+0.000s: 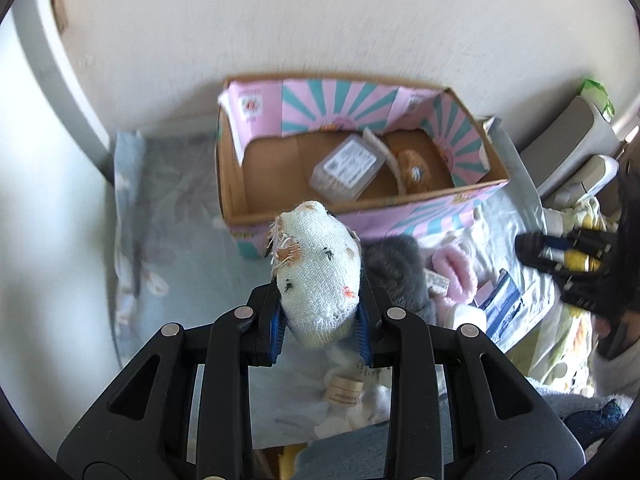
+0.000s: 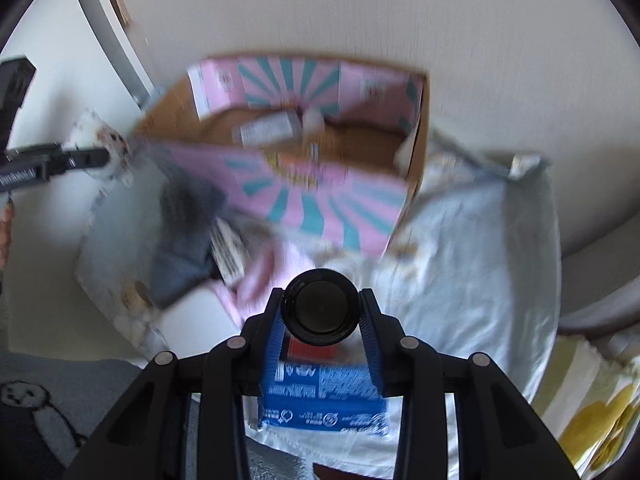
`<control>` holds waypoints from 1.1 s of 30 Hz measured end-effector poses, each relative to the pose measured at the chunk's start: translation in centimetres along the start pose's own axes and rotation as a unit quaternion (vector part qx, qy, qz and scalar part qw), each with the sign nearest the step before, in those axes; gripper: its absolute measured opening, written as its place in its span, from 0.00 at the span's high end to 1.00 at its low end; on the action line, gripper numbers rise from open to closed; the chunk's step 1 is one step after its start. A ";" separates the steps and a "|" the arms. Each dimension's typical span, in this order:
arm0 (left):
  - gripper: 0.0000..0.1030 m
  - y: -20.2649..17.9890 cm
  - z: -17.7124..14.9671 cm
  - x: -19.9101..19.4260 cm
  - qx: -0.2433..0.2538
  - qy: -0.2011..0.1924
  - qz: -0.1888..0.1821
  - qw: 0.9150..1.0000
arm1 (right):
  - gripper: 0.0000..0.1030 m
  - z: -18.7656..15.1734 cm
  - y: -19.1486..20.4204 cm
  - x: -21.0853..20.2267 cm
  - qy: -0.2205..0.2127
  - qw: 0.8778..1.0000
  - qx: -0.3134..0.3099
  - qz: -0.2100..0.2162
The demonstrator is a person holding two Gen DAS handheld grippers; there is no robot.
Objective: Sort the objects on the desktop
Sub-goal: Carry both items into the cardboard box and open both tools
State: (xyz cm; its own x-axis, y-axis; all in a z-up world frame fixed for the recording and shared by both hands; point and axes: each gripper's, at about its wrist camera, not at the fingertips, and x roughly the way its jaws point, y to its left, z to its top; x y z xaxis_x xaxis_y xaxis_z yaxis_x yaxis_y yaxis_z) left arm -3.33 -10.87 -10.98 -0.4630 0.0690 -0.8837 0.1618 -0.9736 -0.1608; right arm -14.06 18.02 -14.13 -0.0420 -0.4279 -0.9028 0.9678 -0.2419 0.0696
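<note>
Cardboard box (image 1: 360, 200), pink with teal rays, open-topped on pale bedding (image 1: 180, 208), holding a clear plastic case (image 1: 346, 168). Frayed white knit sock (image 1: 316, 276), speckled orange and black, clamped in left claw (image 1: 320, 320) before the box. Black round cap (image 2: 320, 306) pinched in right claw (image 2: 324, 320), above a blue packet (image 2: 324, 396).

Plain off-white wall (image 1: 320, 20) fills the back, daylight soft and even. Pale blue sheet (image 2: 472, 264) covers the surface. Grey chair (image 1: 576, 136) at right.
</note>
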 end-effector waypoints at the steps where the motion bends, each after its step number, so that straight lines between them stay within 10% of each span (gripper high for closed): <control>1: 0.75 -0.3 0.6 -0.4 0.006 -0.004 -0.002 1.000 | 0.68 1.0 -0.2 -0.9 -0.010 1.000 -0.006 0.000; 12: 0.75 -3.2 8.4 -0.8 0.058 -0.021 -0.016 0.998 | 0.68 11.5 -0.4 -4.2 -0.052 0.997 -0.054 0.026; 33: 0.75 -2.9 12.7 10.7 0.079 0.045 0.009 0.996 | 0.68 17.1 -2.5 8.8 0.055 0.998 -0.014 0.005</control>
State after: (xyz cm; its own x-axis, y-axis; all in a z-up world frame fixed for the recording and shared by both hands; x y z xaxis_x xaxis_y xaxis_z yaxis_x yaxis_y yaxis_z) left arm -19.85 -10.10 -14.36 -0.3806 0.0629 -0.9226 0.0262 -0.9965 -0.0788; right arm -21.07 -0.05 -14.98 -0.0062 -0.3325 -0.9431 0.9746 -0.2131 0.0688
